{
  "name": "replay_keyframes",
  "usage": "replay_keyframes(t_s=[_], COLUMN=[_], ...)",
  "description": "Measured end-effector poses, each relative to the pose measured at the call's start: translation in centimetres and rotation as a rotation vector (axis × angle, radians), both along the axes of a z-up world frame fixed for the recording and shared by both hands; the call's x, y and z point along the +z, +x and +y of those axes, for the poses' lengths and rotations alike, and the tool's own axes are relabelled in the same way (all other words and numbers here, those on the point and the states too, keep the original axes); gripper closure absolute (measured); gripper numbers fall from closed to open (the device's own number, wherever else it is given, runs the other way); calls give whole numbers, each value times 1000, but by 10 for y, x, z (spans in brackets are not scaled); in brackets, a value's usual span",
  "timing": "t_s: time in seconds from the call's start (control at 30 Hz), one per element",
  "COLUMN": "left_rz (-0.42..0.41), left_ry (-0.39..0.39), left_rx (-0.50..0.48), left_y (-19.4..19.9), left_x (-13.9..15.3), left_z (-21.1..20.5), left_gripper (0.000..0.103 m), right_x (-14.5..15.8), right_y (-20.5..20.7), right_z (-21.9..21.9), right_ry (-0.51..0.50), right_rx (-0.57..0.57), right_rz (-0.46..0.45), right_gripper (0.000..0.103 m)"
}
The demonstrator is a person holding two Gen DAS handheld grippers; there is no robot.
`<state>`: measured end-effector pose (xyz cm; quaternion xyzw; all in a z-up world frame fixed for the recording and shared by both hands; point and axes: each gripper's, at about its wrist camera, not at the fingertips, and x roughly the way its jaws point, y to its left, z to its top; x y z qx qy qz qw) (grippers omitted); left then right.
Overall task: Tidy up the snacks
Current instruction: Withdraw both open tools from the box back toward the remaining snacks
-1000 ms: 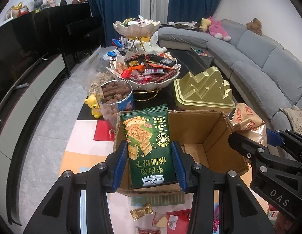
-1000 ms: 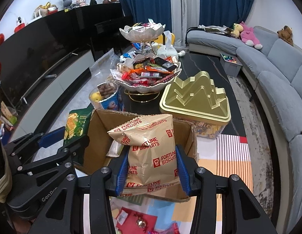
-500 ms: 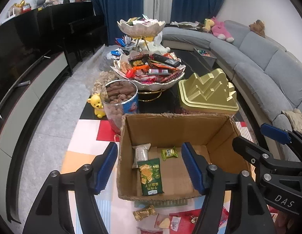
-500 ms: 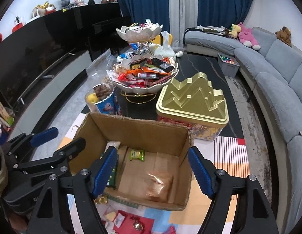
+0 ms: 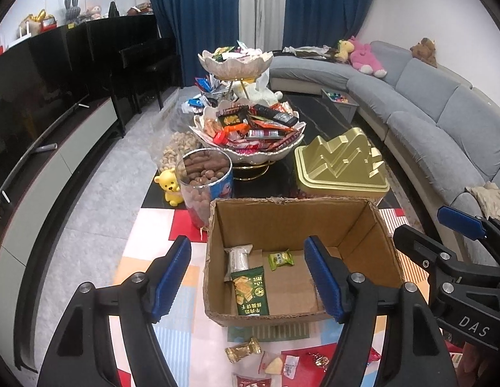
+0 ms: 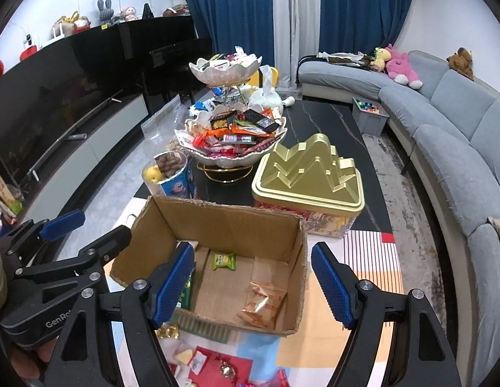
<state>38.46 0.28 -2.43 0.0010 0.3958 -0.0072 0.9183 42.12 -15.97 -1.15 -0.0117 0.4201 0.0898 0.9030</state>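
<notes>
Snacks sit in a cardboard box (image 5: 291,225) on a colourful mat (image 5: 159,225), dark coffee table w/ tiered snack bowls (image 5: 246,135), grey sofa (image 5: 443,122) to the right. Green cracker pack (image 5: 250,290) lies below the left gripper (image 5: 246,277), jaws just opened, nothing between; tan biscuit bag (image 6: 262,303) lies under the right gripper (image 6: 253,285), also spread wide, empty.

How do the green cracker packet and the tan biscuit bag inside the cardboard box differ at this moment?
The green cracker packet is dark green with a cracker picture; the tan biscuit bag is tan with red print. The cracker packet lies on the box's left side, seen from the grippers, the biscuit bag on the right. The packet looks flat, the bag crumpled and puffy. Both rest on the floor of the cardboard box, touched by neither gripper.
</notes>
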Motion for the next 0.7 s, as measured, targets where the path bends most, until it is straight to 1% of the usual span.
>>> replay_keyframes(t_s=[0.33,0.7], left_rz=[-29,-35], left_ry=[0,-5], left_rx=[-3,3], left_y=[-23,-51], left_x=[14,12], left_z=[-3,-1], left_gripper=[27,25], right_x=[9,10], right_y=[-21,-50], right_z=[-8,-9], right_ry=[8,0], right_rx=[-23,-23], right_rz=[-15,-26], right_gripper=[27,27])
